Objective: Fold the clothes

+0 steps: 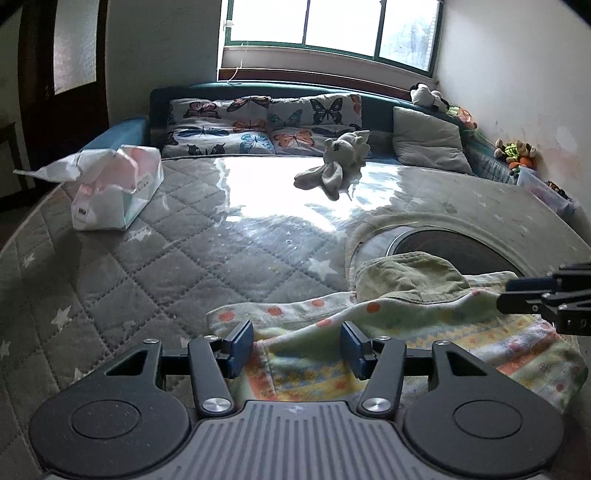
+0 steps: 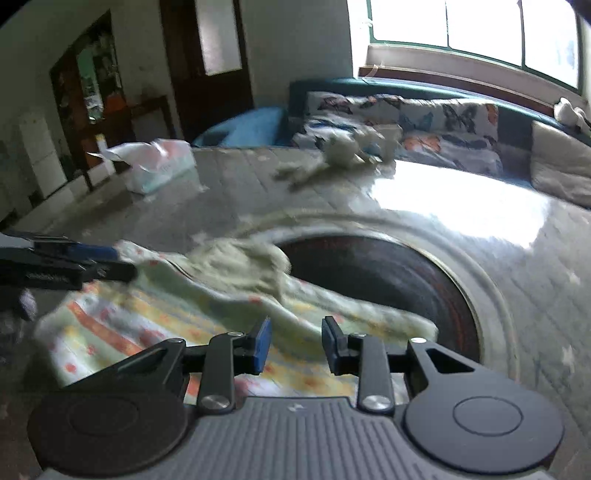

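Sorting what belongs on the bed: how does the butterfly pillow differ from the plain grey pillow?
The butterfly pillow is covered in coloured butterflies; the grey pillow is plain. The butterfly pillow runs long along the headboard below the window; the grey pillow is smaller and squarer, leaning in the right corner near the wall. Both sit at the head of the bed.

Each camera sits just behind its own fingers, looking forward and down along them over a quilted bed surface [image 1: 147, 266] toward a window [image 1: 332, 26]. The left wrist view has the left gripper [image 1: 297, 345] close in front, the right gripper [image 1: 517, 295] entering at its right edge. The right wrist view, blurred, has the left gripper at its left edge. Both share the patterned cloth [image 1: 406, 347] directly ahead of the fingers, and the butterfly pillows [image 1: 266, 125] far beyond.
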The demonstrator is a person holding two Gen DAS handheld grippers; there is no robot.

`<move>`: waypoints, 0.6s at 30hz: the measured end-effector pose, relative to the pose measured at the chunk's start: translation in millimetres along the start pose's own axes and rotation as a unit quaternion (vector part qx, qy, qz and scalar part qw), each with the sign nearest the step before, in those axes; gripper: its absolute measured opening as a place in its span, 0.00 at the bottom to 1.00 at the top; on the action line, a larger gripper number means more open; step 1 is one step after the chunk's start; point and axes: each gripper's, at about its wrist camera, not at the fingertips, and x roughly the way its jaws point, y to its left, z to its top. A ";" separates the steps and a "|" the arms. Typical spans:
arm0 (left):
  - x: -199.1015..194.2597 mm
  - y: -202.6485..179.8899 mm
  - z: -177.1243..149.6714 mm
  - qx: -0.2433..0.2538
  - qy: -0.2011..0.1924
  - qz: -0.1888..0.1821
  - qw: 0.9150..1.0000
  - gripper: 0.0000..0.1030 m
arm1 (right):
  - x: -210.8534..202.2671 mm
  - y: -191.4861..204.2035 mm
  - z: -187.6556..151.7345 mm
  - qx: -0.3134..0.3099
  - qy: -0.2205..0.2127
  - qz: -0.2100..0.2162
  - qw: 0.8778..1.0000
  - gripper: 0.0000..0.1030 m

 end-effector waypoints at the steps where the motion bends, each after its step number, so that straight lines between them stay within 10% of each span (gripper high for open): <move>1: 1.5 -1.8 0.9 0.004 0.001 0.002 1.000 0.55 | 3.8 3.2 2.3 -0.005 0.002 0.002 1.000 0.32; 18: -22.7 -13.5 -10.5 -0.001 -0.008 0.033 0.999 0.70 | -10.2 44.1 -10.7 -0.056 0.008 0.030 0.998 0.44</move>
